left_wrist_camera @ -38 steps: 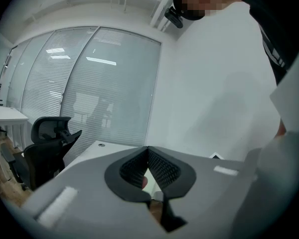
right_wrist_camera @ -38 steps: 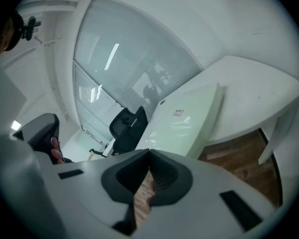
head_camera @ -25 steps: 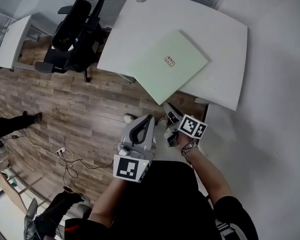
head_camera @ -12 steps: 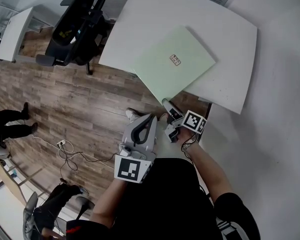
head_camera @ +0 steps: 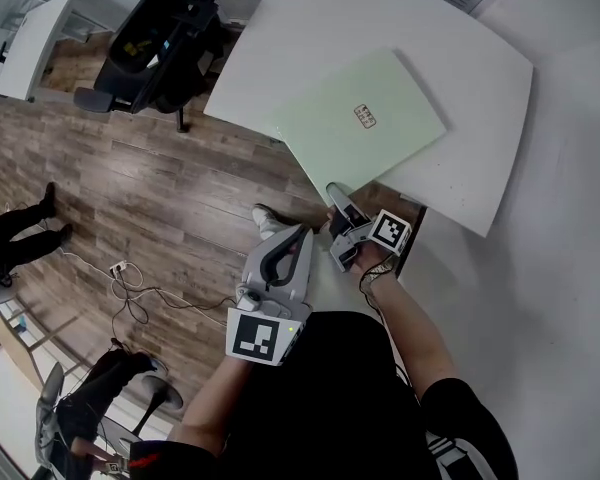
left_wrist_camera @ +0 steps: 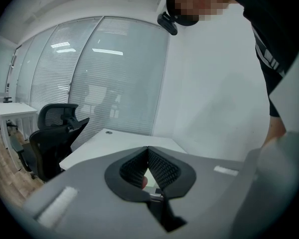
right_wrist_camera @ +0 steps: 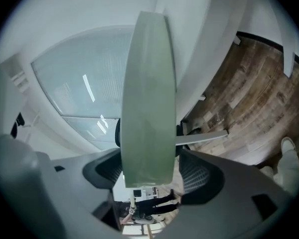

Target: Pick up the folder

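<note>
My right fingers (head_camera: 337, 198), just opened wide, astride a corner of the green folder (head_camera: 365, 118), contact unclear, left fingers (head_camera: 300, 238) closed, empty.

A white desk (head_camera: 460, 28) fills the upper right, with a black chair (head_camera: 150, 28) at upper left. Wood floor (head_camera: 160, 198) spreads across the left, cables (head_camera: 130, 290) at lower left. White wall (head_camera: 560, 268) at right.
</note>
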`<state>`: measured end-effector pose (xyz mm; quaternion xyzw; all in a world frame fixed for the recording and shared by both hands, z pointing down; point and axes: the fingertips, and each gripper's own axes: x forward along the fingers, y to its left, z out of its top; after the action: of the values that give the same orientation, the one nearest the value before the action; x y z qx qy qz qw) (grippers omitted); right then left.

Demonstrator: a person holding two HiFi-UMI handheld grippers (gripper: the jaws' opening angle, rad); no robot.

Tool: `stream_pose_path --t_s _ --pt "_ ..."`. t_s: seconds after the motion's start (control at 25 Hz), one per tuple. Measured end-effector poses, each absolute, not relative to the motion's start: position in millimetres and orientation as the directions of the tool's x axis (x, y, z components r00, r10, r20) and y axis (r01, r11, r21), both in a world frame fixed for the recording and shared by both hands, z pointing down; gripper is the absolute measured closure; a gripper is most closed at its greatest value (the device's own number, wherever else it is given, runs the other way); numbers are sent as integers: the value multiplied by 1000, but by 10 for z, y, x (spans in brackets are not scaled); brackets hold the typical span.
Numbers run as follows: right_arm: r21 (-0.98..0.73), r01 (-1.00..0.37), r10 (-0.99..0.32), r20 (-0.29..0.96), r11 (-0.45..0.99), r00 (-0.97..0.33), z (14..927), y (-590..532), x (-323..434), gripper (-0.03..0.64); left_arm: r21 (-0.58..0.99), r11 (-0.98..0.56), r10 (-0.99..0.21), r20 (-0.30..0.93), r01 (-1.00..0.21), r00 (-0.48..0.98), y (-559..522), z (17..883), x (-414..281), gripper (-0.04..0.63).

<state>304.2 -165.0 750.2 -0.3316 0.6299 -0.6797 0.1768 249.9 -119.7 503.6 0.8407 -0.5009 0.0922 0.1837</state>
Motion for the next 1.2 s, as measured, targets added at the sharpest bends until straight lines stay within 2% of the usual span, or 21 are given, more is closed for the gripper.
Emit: stream_pose_path --t_s 0.2,0.48,0.8,1.2 --pt "-982 -165 -655 184 -92 -733 7499 -1828 2954 305 211 -402 -820 349 -891 453 -1202 5081 2392 591" --pt "-989 -99 -671 146 -107 -727 7490 -1881 2840 307 219 -377 -826 360 -900 434 -1222 5115 2296 591" --pt "-991 -127 -684 126 -49 -719 7427 -1896 2855 324 223 -360 -830 366 -906 420 -1191 5131 2220 591" --pt "-996 -89 -684 83 -27 -724 7268 -1837 2872 336 242 -351 -843 338 -905 418 -1087 5146 2187 591"
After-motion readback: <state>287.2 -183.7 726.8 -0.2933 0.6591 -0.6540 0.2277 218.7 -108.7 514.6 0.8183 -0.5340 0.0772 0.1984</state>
